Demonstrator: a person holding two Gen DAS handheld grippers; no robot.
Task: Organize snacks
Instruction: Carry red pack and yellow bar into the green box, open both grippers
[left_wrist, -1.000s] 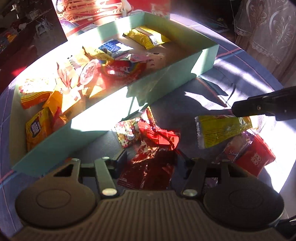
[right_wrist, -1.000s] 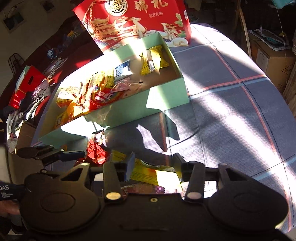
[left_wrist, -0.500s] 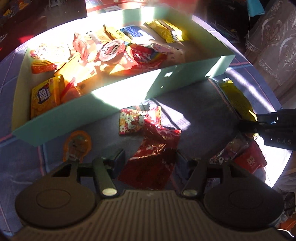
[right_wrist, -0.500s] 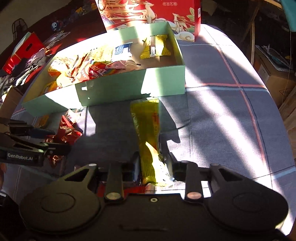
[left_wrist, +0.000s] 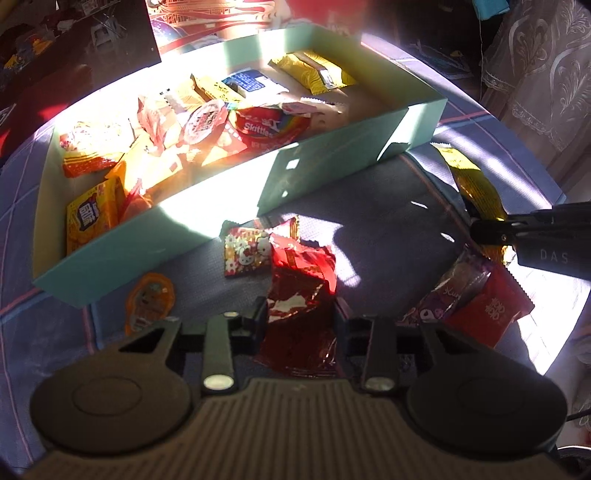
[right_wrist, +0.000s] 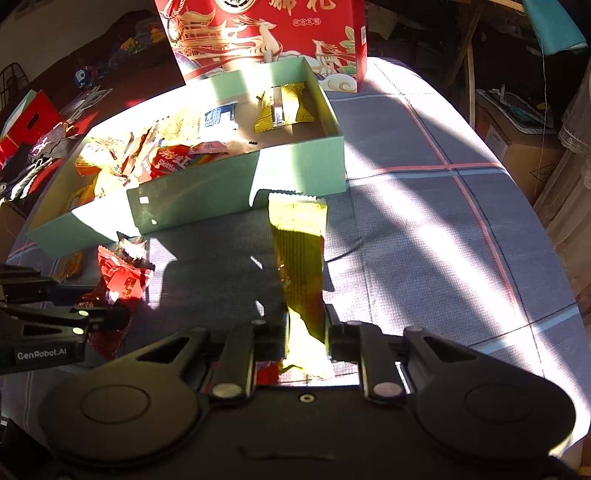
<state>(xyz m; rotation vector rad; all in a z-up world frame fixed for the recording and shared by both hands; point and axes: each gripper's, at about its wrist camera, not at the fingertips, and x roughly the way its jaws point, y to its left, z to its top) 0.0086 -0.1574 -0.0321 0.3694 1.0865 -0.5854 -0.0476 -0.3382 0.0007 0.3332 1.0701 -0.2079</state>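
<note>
Gripping a long yellow wrapper (right_wrist: 299, 258) by its near end, the right gripper (right_wrist: 306, 334) holds it lifted over the grey checked tablecloth (right_wrist: 424, 236), the wrapper's far, crimped edge reaching up close to the front wall of the teal box (right_wrist: 229, 192). Over on the other side, the left gripper (left_wrist: 299, 319) is clamped on a red foil packet (left_wrist: 301, 295), which hangs just in front of the same wall. That wall stands as a low barrier between both held snacks and the box interior, where a Skittles bag (left_wrist: 271, 125) and other packets crowd the left and middle; bare cardboard floor shows at the right end beside a yellow packet (left_wrist: 314, 72). On the cloth, a Hello Kitty packet (left_wrist: 245, 253) lies near the wall, an orange jelly cup (left_wrist: 149, 297) sits at the box's near-left corner, and a red envelope packet (left_wrist: 487, 314) lies to the right. Open cloth stretches right of the box.
</note>
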